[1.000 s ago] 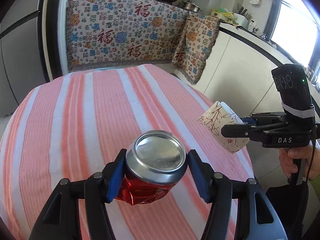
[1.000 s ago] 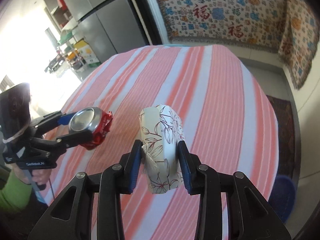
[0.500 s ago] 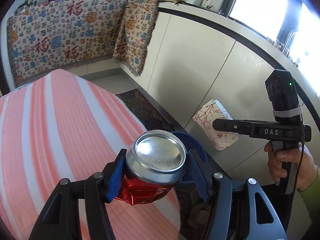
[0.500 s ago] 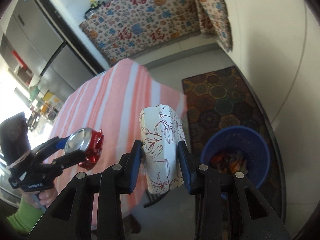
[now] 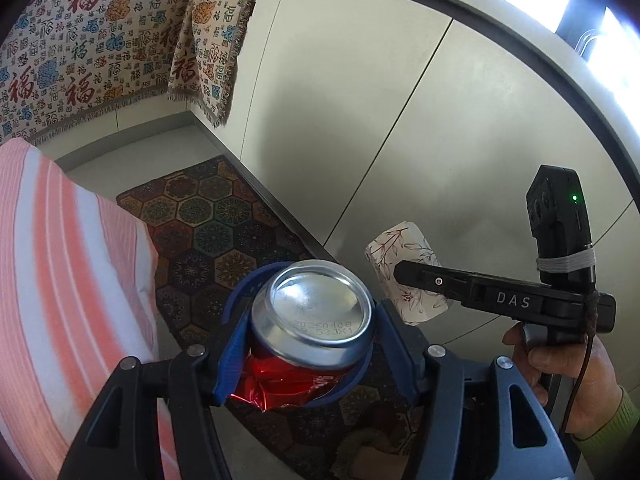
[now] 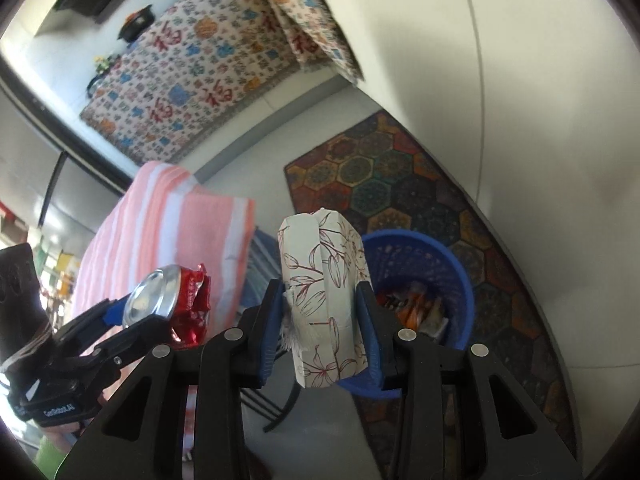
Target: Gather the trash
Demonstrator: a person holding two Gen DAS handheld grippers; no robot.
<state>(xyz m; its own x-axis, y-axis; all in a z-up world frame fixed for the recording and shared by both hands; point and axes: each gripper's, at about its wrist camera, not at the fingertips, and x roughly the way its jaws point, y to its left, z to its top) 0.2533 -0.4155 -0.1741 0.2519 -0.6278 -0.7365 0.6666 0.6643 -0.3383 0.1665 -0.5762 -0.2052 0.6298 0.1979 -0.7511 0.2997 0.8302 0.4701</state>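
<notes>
My left gripper [image 5: 308, 344] is shut on a crushed red can [image 5: 316, 320] with a silver base facing the camera. It holds the can in the air over a blue trash basket whose rim [image 5: 244, 284] shows behind the can. My right gripper [image 6: 322, 312] is shut on a white floral tissue pack [image 6: 324, 292], held above the near rim of the blue basket [image 6: 456, 280]. The basket holds some wrappers. The right gripper with the pack also shows in the left wrist view [image 5: 404, 272], and the left gripper with the can in the right wrist view [image 6: 168, 300].
The table with the pink striped cloth [image 5: 60, 280] is on the left, its edge close to the basket. A patterned hexagon rug [image 6: 400, 176] lies under the basket. White cabinet fronts [image 5: 400, 120] stand right behind it. A patterned cloth [image 5: 100, 48] hangs at the back.
Both grippers have swung from over the table to the right and down, past the table edge, and now hang over the blue basket. Both still hold their items.
</notes>
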